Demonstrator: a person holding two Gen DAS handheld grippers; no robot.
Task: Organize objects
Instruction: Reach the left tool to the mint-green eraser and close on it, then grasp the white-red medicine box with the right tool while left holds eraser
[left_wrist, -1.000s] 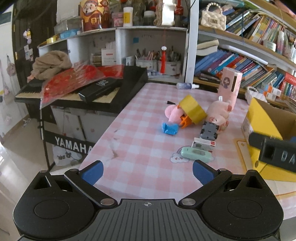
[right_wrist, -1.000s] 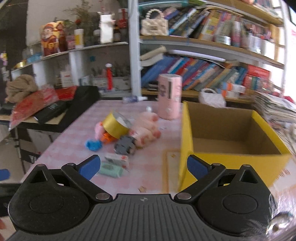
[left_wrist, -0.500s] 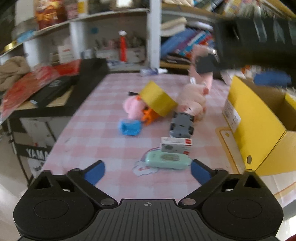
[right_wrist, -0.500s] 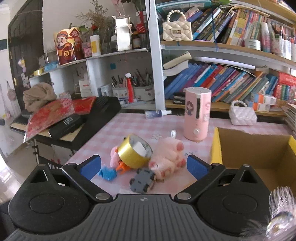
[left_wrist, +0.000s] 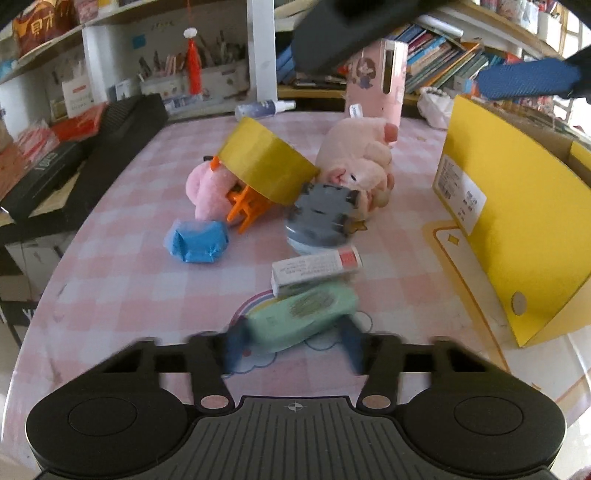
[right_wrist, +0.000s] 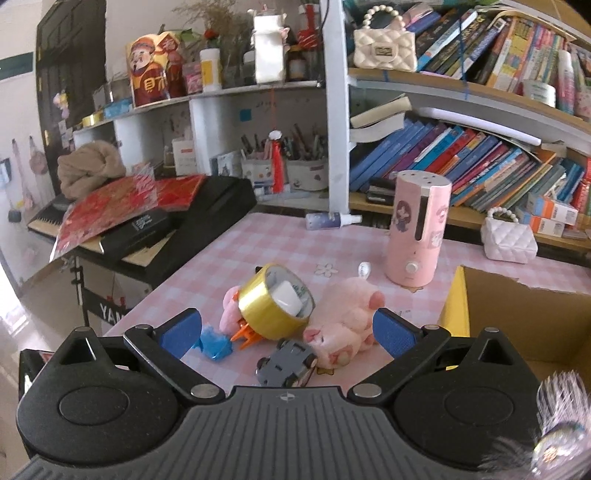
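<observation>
My left gripper (left_wrist: 291, 347) is low over the pink checked table, its blurred blue fingers on either side of a mint-green case (left_wrist: 301, 319); whether they grip it is unclear. A small white box (left_wrist: 316, 267) leans on the case. Beyond lie a grey toy car (left_wrist: 321, 218), a blue wrapped packet (left_wrist: 195, 240), an orange clip (left_wrist: 245, 210), a gold tape roll (left_wrist: 267, 166) and a pink plush pig (left_wrist: 358, 162). My right gripper (right_wrist: 286, 334) is open and empty, held above the pile, over the gold tape roll (right_wrist: 271, 301) and the pig (right_wrist: 345, 325).
An open yellow cardboard box (left_wrist: 513, 221) stands at the right, also in the right wrist view (right_wrist: 517, 314). A pink humidifier (right_wrist: 417, 232) and spray bottle (right_wrist: 330, 219) stand behind the pile. A black keyboard (right_wrist: 184, 225) borders the table's left edge. Bookshelves line the back.
My left gripper has dropped forward to the mint-green case and its fingers have narrowed around it. My right gripper has risen and moved above the pile.
</observation>
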